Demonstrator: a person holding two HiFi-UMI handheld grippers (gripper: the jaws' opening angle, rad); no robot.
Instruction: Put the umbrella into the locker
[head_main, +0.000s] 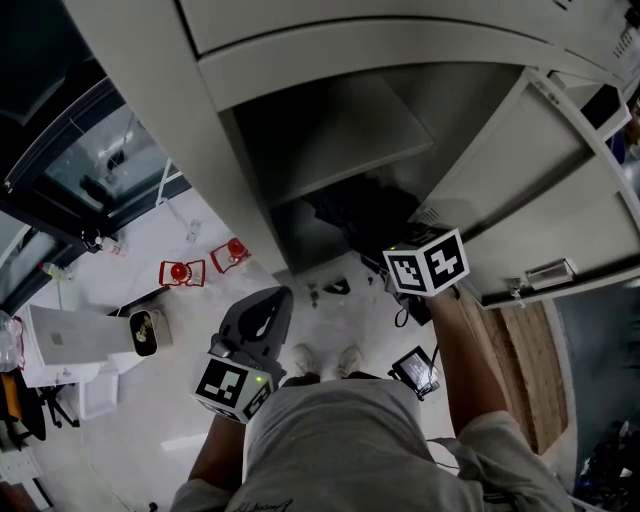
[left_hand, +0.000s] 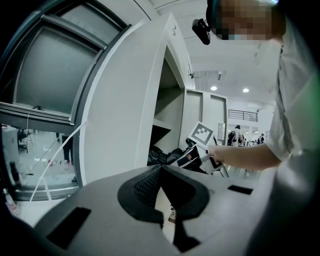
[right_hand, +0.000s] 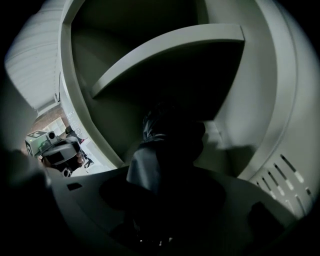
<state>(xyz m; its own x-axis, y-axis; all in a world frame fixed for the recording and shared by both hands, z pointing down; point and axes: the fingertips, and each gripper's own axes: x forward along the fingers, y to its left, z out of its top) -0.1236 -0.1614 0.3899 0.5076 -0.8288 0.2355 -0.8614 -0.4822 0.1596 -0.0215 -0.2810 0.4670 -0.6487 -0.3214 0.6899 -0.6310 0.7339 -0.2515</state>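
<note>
Grips the dark folded umbrella (right_hand: 146, 165) with the right tongs (right_hand: 167, 181), poking it under the shelf (head_main: 330, 135) into the locker's (head_main: 190, 140) lower compartment, just past the front edge. Holds the left tongs (left_hand: 160, 172) together, empty, outside the locker's left edge. Looks nearly done: only to let go and pull clear.

Far end of the umbrella (right_hand: 146, 169), lost in the dark lower compartment of the locker (right_hand: 260, 100).
</note>
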